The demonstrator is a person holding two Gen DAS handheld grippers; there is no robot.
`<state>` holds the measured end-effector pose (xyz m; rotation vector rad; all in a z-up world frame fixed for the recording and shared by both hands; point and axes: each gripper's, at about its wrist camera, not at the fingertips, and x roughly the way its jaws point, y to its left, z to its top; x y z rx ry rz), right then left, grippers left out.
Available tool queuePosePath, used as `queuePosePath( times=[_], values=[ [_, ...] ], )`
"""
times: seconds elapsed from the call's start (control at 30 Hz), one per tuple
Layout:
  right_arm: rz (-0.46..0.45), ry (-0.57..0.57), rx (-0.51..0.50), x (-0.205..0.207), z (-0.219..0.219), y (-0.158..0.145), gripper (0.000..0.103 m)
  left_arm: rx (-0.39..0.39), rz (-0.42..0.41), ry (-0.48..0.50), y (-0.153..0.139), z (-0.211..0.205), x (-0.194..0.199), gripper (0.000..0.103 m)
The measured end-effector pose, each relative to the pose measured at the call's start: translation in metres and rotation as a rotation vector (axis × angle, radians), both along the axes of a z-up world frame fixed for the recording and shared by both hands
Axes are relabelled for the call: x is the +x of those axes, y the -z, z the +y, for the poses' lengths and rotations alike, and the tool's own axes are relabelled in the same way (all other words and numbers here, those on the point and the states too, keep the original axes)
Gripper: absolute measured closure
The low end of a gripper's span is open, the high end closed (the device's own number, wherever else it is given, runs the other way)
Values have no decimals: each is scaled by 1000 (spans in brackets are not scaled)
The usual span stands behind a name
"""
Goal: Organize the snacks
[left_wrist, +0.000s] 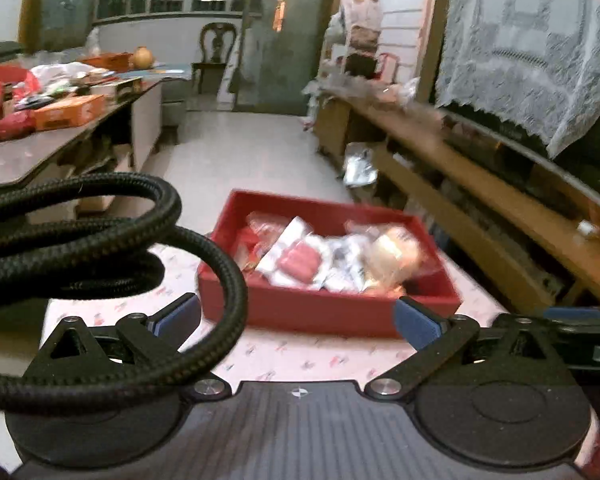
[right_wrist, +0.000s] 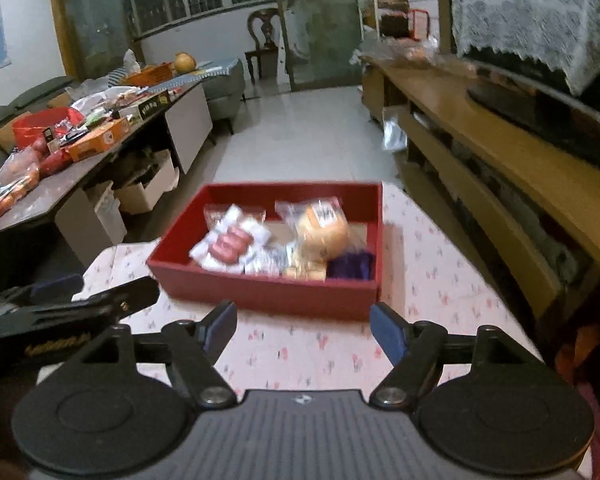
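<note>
Left wrist view: the left gripper (left_wrist: 298, 318) has its jaws spread wide, nothing between the blue pads (left_wrist: 414, 322), which hang over the table short of the box.
Cable: a black braided cable (left_wrist: 112, 248) loops across the left part of this view, in front of the left finger.
Right wrist view: the right gripper (right_wrist: 304, 326) has its jaws apart and empty, the pads (right_wrist: 386, 330) clear of everything and hovering just short of the box's near wall.
Neighbour tool: the left gripper shows at the left edge of the right wrist view, beside the right one.
Table: a tablecloth (right_wrist: 320, 352) in pale pink with small printed motifs covers the surface under both grippers.
Red box (right_wrist: 268, 294): an open, shallow red box, sitting on the tablecloth straight ahead of both grippers.
Snacks: inside the box lie a clear pack with red sausages (right_wrist: 230, 244), a round bun in a clear bag (right_wrist: 326, 232), a few small white packets between them, and a purple packet (right_wrist: 352, 266) in the near right corner.
Blur: the box contents are smeared, so labels cannot be read.
Side table (right_wrist: 64, 184): to the left, well apart, crowded with more packets and an orange carton (right_wrist: 98, 142).
Long wooden bench (right_wrist: 500, 152): runs along the right side, with a lace cloth (right_wrist: 532, 12) draped above it.
</note>
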<state>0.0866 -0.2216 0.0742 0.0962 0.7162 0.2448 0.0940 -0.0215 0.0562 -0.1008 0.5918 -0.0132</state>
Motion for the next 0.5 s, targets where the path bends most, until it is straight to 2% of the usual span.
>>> queuePosePath(
  times=[0.17,0.23,0.37,0.5],
  values=[
    [67,22,-24,-10,-5,21,25,153,66,10,18,-18,-6,0],
    [94,33,-26,-13,-8,28,25,146,83,24,19,-20,-10,0],
    [124,43,-18,-22,-12,36,25,84,106,42,25,-16,-22,0],
    [143,53,-54,-25,-9,44,25,69,156,57,35,-20,-30,0]
  ],
)
